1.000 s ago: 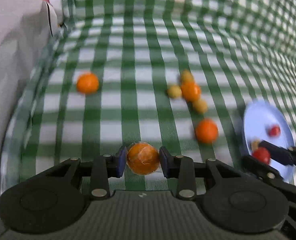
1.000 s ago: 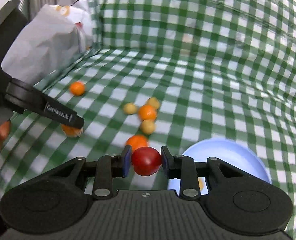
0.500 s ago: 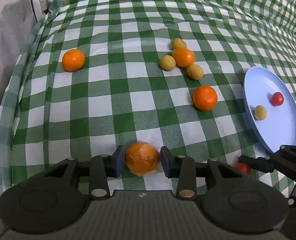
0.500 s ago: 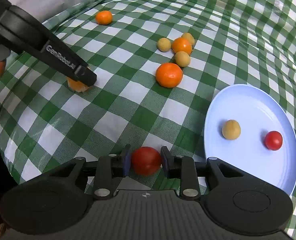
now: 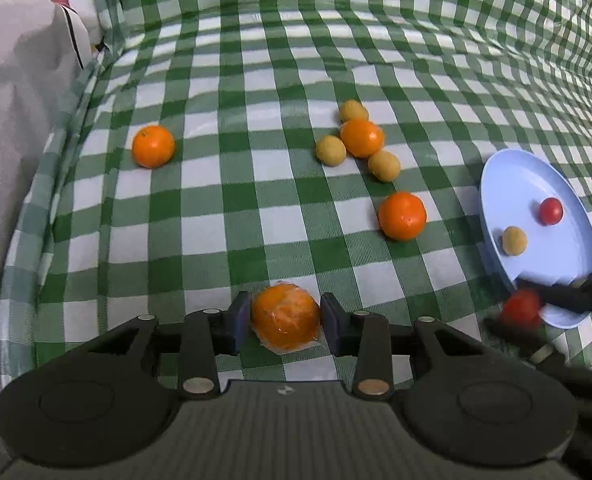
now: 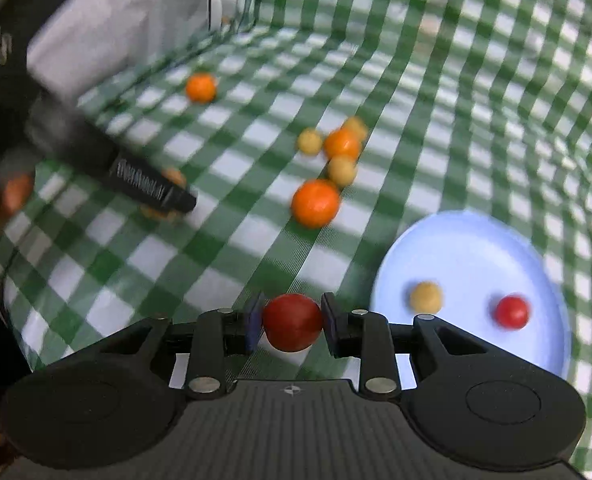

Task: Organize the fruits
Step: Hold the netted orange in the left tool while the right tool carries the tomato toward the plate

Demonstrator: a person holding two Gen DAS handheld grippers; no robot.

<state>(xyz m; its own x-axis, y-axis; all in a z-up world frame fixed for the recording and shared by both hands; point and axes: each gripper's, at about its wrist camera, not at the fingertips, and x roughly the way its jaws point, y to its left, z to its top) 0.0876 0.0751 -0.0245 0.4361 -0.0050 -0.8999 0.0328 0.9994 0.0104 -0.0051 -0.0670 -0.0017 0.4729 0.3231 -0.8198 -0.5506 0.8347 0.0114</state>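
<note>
My left gripper (image 5: 285, 322) is shut on a wrapped orange (image 5: 285, 316), held over the checked cloth. My right gripper (image 6: 292, 324) is shut on a red tomato (image 6: 292, 322), just left of the light-blue plate (image 6: 468, 248). The plate holds a small yellow fruit (image 6: 426, 297) and a red tomato (image 6: 512, 311). In the left wrist view the plate (image 5: 508, 176) lies at the right, with the right gripper's tomato (image 5: 520, 314) at its near edge. On the cloth lie three oranges (image 5: 153, 146) (image 5: 361, 137) (image 5: 402, 216) and three small yellow fruits (image 5: 330, 150).
A green-and-white checked cloth (image 5: 255, 208) covers the table and rises behind it. A grey-white bag (image 5: 19, 92) stands along the left edge. The left gripper's finger (image 6: 151, 188) and the hand holding it show at the left of the right wrist view.
Both grippers keep their fruit. The right gripper has moved toward the plate's near edge and its view has swung. The left wrist view has tilted up a little.
</note>
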